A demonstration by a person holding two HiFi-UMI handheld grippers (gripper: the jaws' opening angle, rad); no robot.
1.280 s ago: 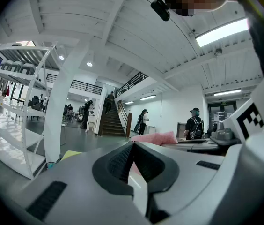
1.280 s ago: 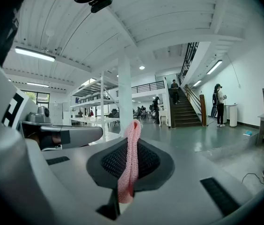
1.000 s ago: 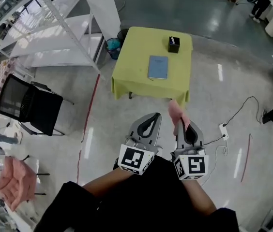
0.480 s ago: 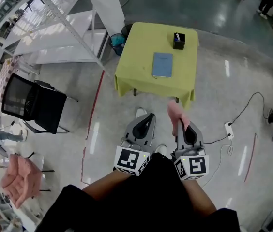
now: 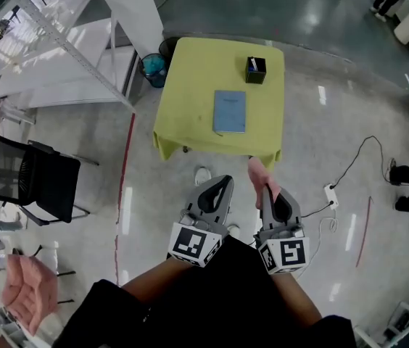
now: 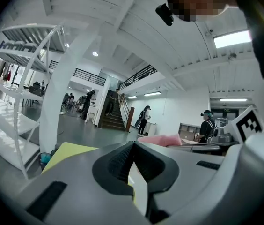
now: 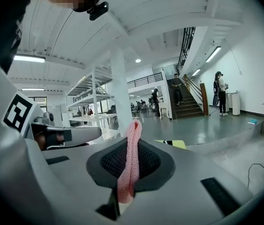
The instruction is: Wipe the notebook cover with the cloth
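Approach phase, by the look of it: no wiping begun, nothing touching the cover yet. Lying flat near the middle of the yellow table (image 5: 190,78), the blue notebook (image 5: 230,111). Toward the table's far edge, a small black box (image 5: 256,69), apart from the notebook.

Well short of the table, over the floor (image 5: 154,187) on its near side, both tools side by side and close to the body. Clamped in the right tool (image 5: 265,191), the pink cloth (image 5: 257,174): a folded strip standing up between the jaws and poking past the tips toward the table. Pressed together on nothing, the left tool (image 5: 220,183): jaws meeting, no cloth or anything else between them.

Next, most likely:
- Closing the gap to the table's near edge.
- Lowering the right tool until the free end of the cloth lies flat on the cover, then sweeping across.
- Possibly steadying the notebook with the left tool against sliding on the table.

Worth watching: little cloth free beyond the jaws, so some risk of scraping the cover with the bare tips.
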